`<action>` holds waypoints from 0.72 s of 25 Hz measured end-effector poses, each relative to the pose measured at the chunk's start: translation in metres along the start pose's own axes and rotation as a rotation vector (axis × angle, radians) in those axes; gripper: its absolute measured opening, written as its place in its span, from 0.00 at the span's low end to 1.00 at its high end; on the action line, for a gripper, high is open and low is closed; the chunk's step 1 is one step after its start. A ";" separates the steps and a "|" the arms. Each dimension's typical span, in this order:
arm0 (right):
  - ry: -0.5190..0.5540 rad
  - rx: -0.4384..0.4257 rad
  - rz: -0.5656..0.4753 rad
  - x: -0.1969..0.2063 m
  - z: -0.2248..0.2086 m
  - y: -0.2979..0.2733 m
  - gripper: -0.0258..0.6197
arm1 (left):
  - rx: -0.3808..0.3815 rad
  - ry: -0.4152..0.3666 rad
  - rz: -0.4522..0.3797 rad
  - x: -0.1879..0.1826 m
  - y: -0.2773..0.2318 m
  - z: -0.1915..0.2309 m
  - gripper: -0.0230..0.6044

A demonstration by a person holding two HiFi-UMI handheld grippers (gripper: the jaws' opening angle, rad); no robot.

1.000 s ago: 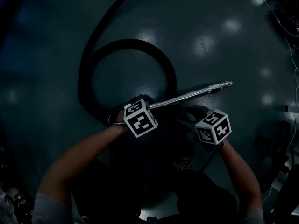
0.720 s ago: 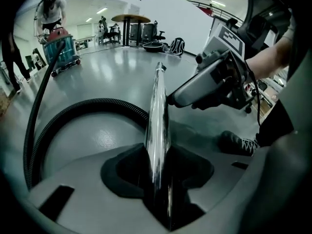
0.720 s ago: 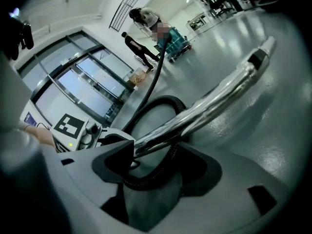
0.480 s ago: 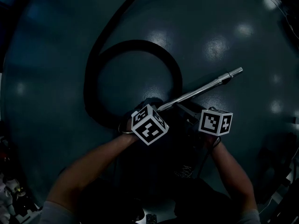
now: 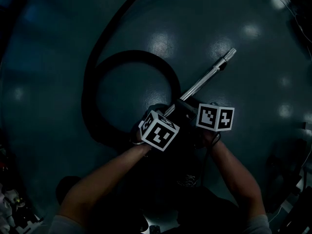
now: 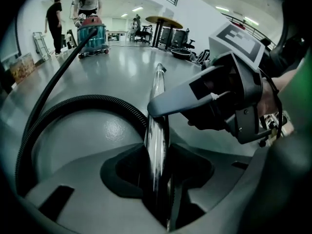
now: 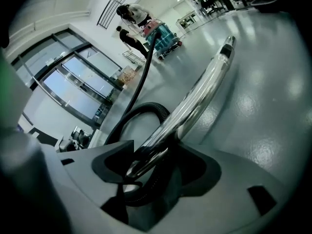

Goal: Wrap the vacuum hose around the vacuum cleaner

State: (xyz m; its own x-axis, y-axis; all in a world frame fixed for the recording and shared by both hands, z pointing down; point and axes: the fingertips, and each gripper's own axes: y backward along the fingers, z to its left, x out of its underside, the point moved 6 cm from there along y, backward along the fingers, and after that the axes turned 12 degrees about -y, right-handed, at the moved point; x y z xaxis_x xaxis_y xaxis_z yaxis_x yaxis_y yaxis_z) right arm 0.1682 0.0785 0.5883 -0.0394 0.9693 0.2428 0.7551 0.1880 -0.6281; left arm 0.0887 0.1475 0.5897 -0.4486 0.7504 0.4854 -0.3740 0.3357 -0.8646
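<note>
The left gripper point(image 6: 157, 174) and the right gripper point(image 7: 146, 167) are both clamped on the near end of the shiny chrome wand point(image 5: 204, 79), the right just ahead of the left. The wand slants away to a narrower, stepped tip. Beyond the grippers the black ribbed hose point(image 5: 136, 53) lies in 1 loop on the glossy floor point(image 5: 131, 89). It then runs straight to the teal vacuum cleaner point(image 6: 91, 35), well apart.

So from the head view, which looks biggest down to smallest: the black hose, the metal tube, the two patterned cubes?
1. Black hose, by far.
2. Metal tube, long but thin.
3. Left cube and right cube: alike, so unranked; both are nearer the camera, which flatters them.
</note>
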 end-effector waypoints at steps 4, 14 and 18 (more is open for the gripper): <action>0.072 0.030 0.079 -0.011 -0.002 -0.014 0.44 | -0.005 0.057 -0.019 0.000 -0.009 0.010 0.32; 0.154 0.058 0.190 -0.046 -0.015 -0.038 0.44 | 0.016 0.049 -0.094 -0.006 -0.012 0.037 0.47; 0.201 0.065 0.260 -0.072 -0.016 -0.047 0.44 | 0.086 0.003 -0.057 0.000 0.007 0.046 0.47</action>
State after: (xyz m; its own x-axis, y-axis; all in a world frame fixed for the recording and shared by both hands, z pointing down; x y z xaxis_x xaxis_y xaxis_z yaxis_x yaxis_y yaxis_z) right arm 0.1459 -0.0027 0.6118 0.2838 0.9368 0.2046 0.6795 -0.0459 -0.7323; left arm 0.0489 0.1232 0.5895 -0.4226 0.7333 0.5327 -0.4667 0.3277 -0.8214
